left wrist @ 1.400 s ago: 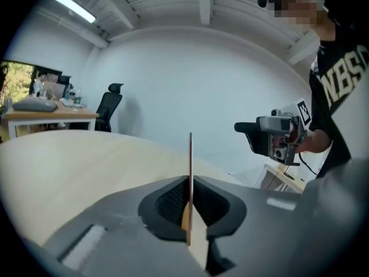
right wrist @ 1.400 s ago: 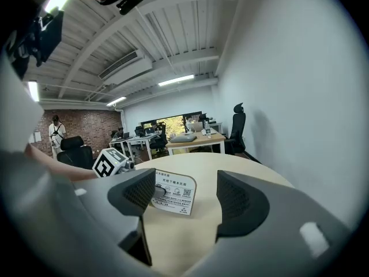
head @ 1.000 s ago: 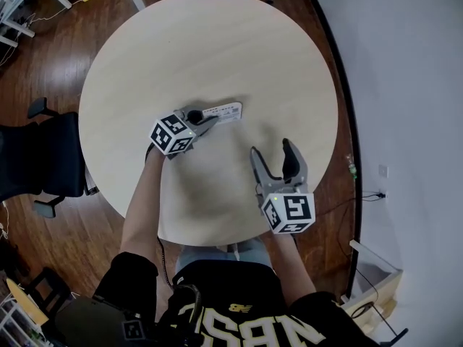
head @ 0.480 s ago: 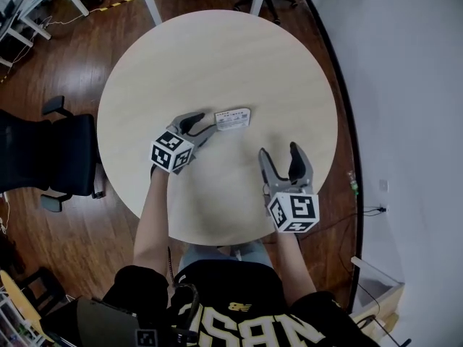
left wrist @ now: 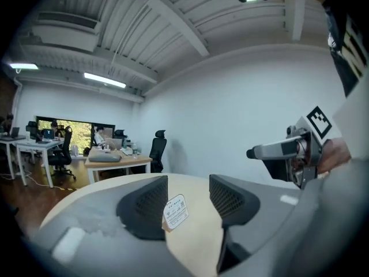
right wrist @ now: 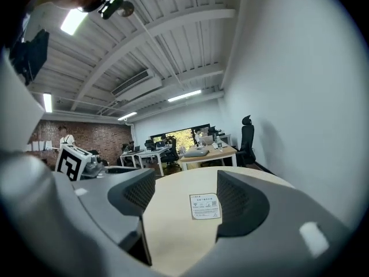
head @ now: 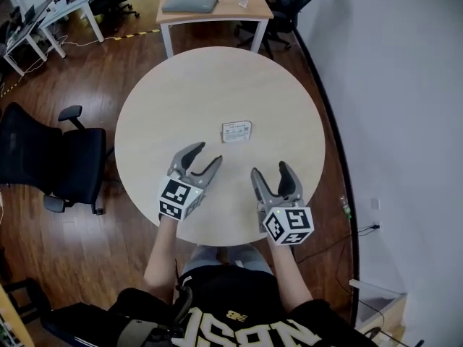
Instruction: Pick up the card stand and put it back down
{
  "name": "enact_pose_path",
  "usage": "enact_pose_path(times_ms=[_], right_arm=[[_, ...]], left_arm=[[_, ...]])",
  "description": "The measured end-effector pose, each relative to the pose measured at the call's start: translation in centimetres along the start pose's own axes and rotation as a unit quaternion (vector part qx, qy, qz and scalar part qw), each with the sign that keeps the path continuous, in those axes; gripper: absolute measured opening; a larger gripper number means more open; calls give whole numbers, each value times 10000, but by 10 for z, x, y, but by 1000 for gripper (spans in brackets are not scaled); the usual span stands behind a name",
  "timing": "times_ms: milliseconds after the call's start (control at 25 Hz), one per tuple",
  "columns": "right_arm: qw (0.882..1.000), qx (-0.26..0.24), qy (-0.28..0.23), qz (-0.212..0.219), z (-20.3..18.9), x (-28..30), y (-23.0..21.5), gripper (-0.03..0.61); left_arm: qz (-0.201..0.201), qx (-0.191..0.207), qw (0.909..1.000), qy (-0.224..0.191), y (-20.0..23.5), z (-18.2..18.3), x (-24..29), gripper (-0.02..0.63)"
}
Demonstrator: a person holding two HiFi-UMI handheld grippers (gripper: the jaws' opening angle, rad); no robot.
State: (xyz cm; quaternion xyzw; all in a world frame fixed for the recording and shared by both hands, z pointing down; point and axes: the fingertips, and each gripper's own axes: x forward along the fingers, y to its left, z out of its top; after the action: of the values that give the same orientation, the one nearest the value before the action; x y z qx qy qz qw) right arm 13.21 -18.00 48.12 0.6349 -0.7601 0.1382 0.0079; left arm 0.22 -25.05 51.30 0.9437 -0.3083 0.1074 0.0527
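Beyond right tool [head: 270, 170]: card stand [head: 236, 131], apart

Print on the card stand [head: 236, 131] and letters on the shirt [head: 224, 298] cannot be read.

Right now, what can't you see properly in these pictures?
Card stand print: too small in head view, blurry in both gripper views.
Card stand's edge: left gripper view, behind the left hand-held gripper, whose jaws are opening with nothing between.
Things on the far desk: head view, too small.
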Motion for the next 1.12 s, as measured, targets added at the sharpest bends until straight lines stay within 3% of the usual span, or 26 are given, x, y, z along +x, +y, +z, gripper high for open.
enact_pose_path(times_ms=[120,200,320,480,640,840,1120], right_arm=[[9978,-647,80,-82,-3,-31,7,339],[9965,-837,48,46,-3,-49,9,339],[9949,-982,-119,208,9,-76,1,339],[9937,-1042,-207,357,13,-117,-26,339],[9928,-860,-245,797,-4,-146,-49,362],[9881,-996,-243,1148,2,-183,-46,411],[9850,-1325,-546,961,45,-204,-39,405]], left_arm=[[518,147,9985,-68,-18,12,-21,227],[766,38,9969,-196,-33,15,-32,227],[1039,-176,9938,-362,-60,22,-48,227],[1716,-434,9834,-393,-99,19,-86,227],[2215,-381,9728,-556,-155,23,-105,229],[2336,-354,9696,-640,-206,38,-109,306],[2595,-225,9590,-1118,-223,81,-123,321]])
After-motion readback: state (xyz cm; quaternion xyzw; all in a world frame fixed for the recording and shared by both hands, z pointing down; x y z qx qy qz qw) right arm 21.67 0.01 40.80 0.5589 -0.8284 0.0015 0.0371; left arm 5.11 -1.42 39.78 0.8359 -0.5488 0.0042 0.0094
